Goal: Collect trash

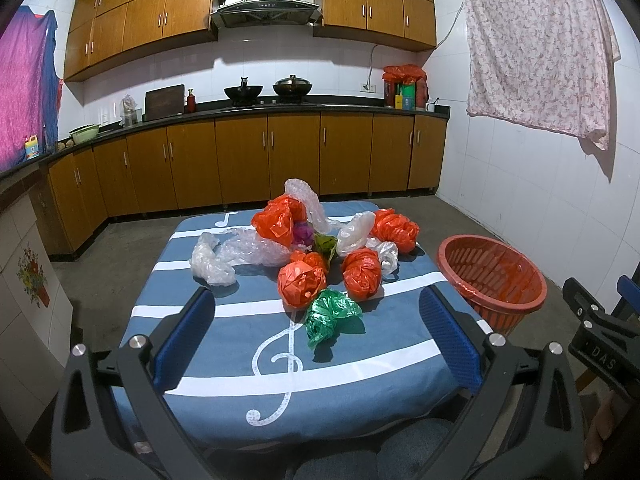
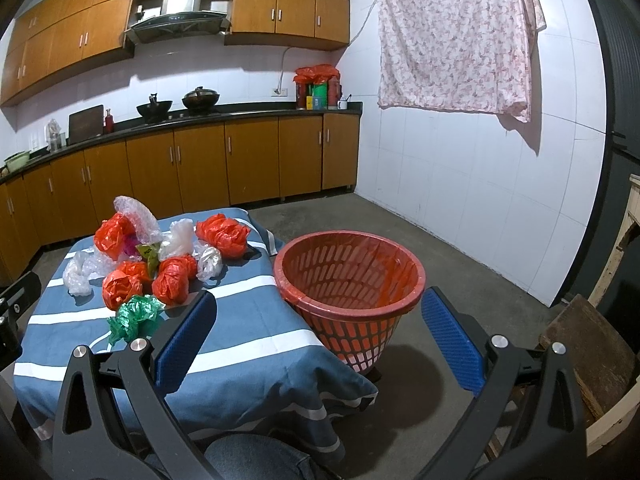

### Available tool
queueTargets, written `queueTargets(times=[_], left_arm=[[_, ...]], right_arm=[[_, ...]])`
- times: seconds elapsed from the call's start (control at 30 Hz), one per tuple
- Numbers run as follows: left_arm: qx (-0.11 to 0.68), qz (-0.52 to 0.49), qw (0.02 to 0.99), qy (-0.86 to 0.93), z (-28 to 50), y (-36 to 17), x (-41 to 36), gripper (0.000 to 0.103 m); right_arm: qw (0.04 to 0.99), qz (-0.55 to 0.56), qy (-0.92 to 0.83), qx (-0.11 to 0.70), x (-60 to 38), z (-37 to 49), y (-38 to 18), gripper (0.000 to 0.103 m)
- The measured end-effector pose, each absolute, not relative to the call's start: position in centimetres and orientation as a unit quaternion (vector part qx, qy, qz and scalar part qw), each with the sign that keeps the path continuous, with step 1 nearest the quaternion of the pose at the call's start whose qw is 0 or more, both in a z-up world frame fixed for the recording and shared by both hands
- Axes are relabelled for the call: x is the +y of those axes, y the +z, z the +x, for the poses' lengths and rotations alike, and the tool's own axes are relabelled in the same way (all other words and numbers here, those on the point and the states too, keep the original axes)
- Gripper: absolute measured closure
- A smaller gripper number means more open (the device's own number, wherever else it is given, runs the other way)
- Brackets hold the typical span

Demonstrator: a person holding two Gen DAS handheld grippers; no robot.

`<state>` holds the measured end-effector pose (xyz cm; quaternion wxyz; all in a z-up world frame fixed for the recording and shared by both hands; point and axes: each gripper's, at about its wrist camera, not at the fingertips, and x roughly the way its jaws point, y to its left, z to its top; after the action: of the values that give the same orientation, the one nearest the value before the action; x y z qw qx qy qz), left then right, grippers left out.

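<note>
L gripper (image 1: 316, 336): jaws wide apart, nothing held, aimed at the crumpled green plastic bag (image 1: 330, 314), which sits dead ahead between its fingers on the blue-and-white striped tablecloth (image 1: 224, 364), long axis roughly fwd-back. R gripper (image 2: 316, 336): apart too, empty, facing the red slotted plastic basket (image 2: 348, 280) just beside the table's R edge. L is nearer the bag.

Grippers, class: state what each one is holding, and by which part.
Nothing is held. The left gripper and right gripper are both open and empty; the crumpled green plastic bag lies untouched on the blue striped tablecloth.
</note>
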<state>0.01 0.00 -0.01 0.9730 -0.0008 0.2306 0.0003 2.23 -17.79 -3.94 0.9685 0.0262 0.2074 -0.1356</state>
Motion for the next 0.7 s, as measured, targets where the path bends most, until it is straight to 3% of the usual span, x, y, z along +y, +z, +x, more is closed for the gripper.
queueTargets(times=[0.7], left_arm=[[0.233, -0.008, 0.972, 0.0, -0.01, -0.04, 0.18, 0.004]], right_arm=[[0.968, 0.027, -0.134, 0.209, -18.5, 2.5, -4.0, 0.002]])
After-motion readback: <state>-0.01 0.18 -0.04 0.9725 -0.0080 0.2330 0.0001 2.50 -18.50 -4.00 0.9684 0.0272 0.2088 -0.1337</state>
